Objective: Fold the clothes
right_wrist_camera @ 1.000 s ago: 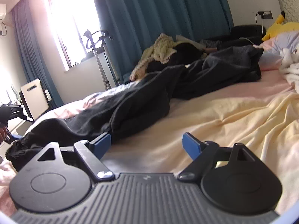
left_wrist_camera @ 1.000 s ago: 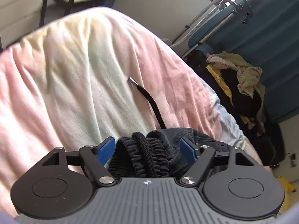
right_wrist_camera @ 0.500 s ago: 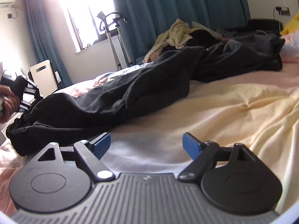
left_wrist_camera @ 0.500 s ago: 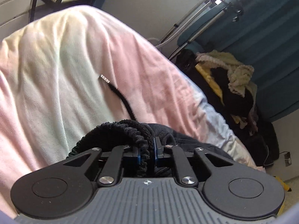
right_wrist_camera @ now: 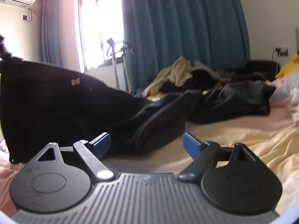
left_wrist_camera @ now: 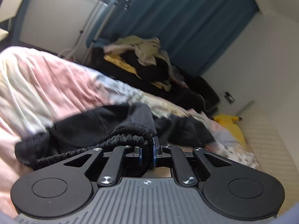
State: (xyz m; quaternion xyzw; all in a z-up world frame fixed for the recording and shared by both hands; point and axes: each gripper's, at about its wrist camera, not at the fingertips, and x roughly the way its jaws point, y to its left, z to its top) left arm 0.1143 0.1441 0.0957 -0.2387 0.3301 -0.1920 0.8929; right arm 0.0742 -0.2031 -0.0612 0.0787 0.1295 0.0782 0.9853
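Your left gripper [left_wrist_camera: 147, 154] is pinched tight on the waistband of the black pants [right_wrist_camera: 74, 112], which stretch across the bed [right_wrist_camera: 233, 136], so lift slowly and bring your right gripper [right_wrist_camera: 145, 143] (wide open, holding nothing) to the other waistband corner.

My left gripper [left_wrist_camera: 147, 154] has a grey ribbed body with a small cross mark, two round black discs, black link arms with silver screws, and blue pads on the fingers [left_wrist_camera: 154, 152]. My right gripper [right_wrist_camera: 145, 143] is built the same: grey ribs, black discs, shiny screws, blue fingertips [right_wrist_camera: 191, 145].
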